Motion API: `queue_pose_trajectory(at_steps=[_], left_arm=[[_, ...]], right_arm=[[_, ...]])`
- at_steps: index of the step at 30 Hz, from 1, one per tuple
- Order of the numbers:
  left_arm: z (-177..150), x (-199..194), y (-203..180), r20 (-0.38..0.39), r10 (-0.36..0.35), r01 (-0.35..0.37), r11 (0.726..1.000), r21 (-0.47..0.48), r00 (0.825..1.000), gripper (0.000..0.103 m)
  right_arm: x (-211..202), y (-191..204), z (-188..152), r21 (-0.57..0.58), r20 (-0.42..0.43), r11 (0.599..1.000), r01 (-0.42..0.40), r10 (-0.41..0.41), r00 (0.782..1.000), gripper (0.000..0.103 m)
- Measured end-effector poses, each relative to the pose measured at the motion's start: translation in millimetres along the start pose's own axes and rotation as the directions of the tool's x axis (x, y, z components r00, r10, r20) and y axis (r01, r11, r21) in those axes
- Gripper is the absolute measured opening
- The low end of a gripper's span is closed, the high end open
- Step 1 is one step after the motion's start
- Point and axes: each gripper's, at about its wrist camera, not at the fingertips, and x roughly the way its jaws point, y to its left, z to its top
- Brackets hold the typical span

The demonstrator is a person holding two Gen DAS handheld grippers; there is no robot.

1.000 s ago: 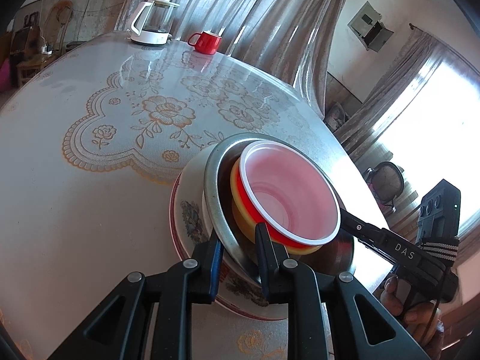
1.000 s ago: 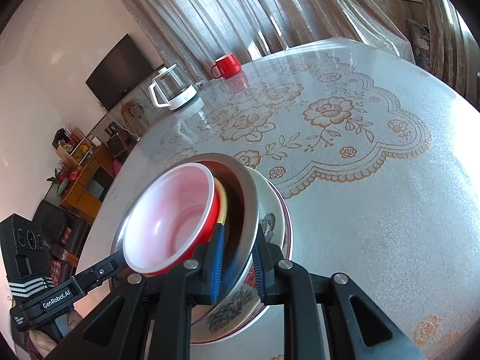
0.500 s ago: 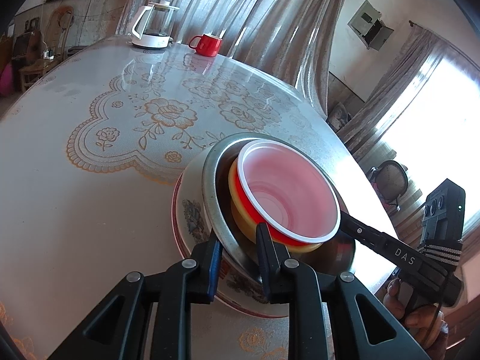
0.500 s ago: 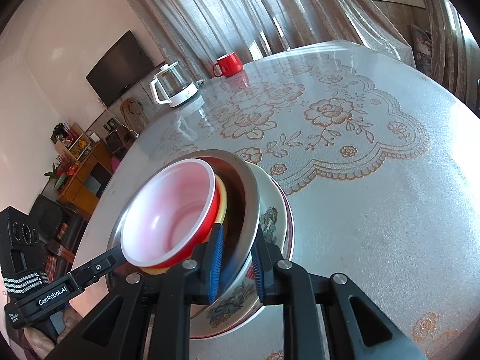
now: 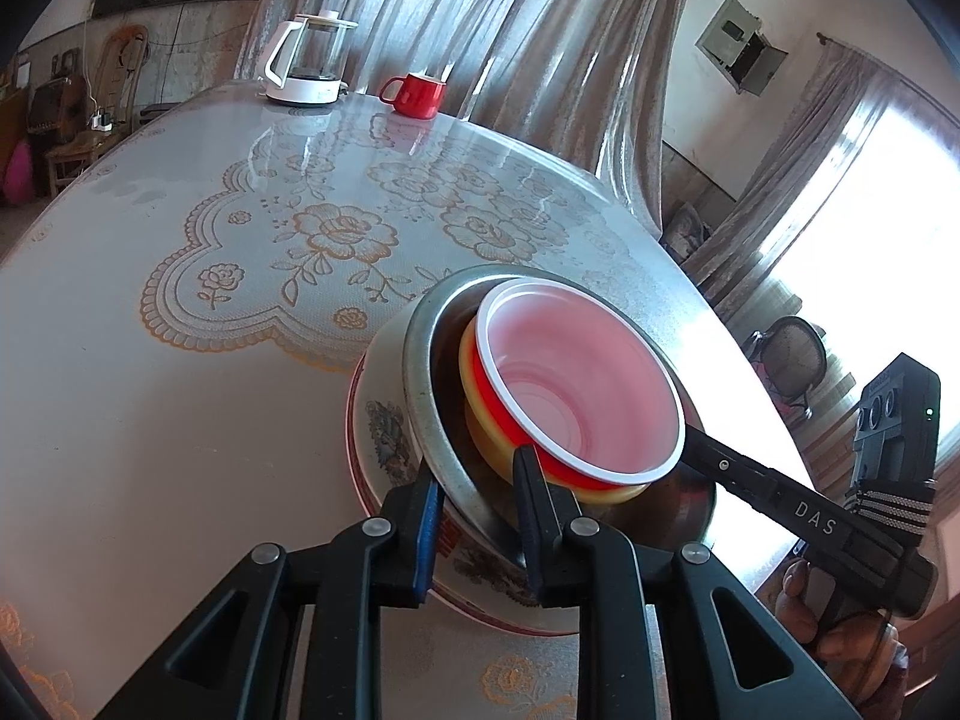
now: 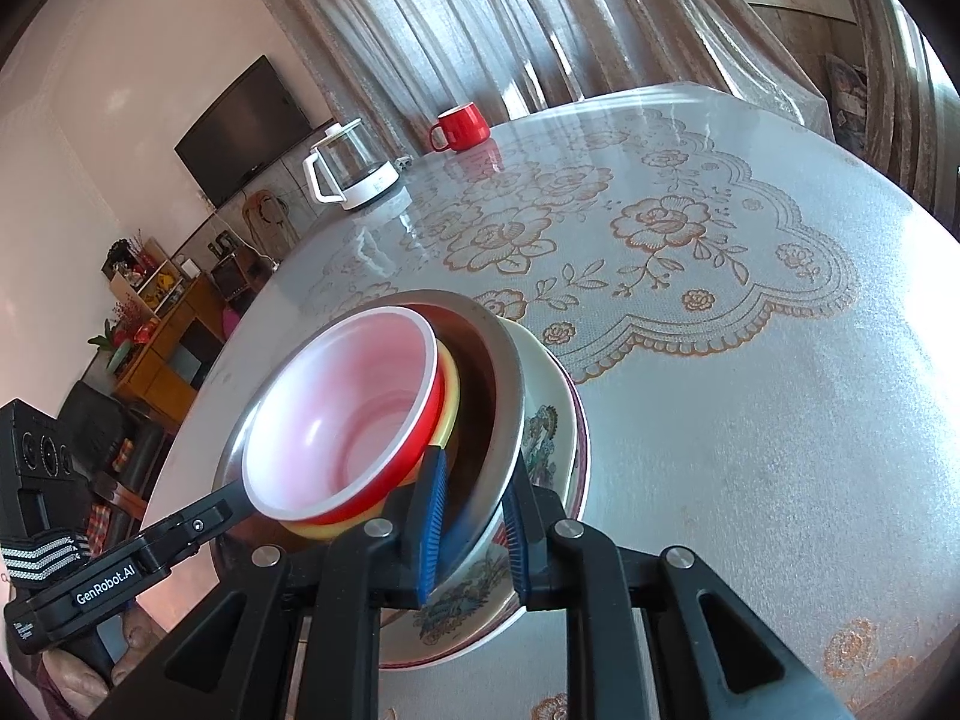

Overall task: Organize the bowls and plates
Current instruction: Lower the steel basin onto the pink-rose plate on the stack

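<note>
Both tongs pinch the steel bowl [image 5: 432,420] rim, my left tongs [image 5: 474,516] at 6 o'clock in its own view, my right tongs [image 6: 474,531] opposite, steadying the nested red bowl [image 6: 354,420] and yellow bowl [image 5: 480,444] stack on the patterned plate [image 6: 540,432] at the surface [image 5: 150,420] edge.

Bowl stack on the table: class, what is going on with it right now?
A person grips the metal bowl by opposite rims, one hand-held gripper on each side: left, right. A yellow bowl and a red bowl nest inside it, above a floral plate on the table.
</note>
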Motion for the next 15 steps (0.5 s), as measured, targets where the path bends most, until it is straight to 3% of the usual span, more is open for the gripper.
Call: queue_pose_trajectory(at_steps=[15], left_arm=[[-3.2,-7.2,-1.3,0.022,0.027,-0.027,1.0,0.01,0.999,0.025]], right_arm=[[-1.7,5.1,-2.4,-0.011,-0.001,1.0,0.017,-0.017,1.0,0.02]])
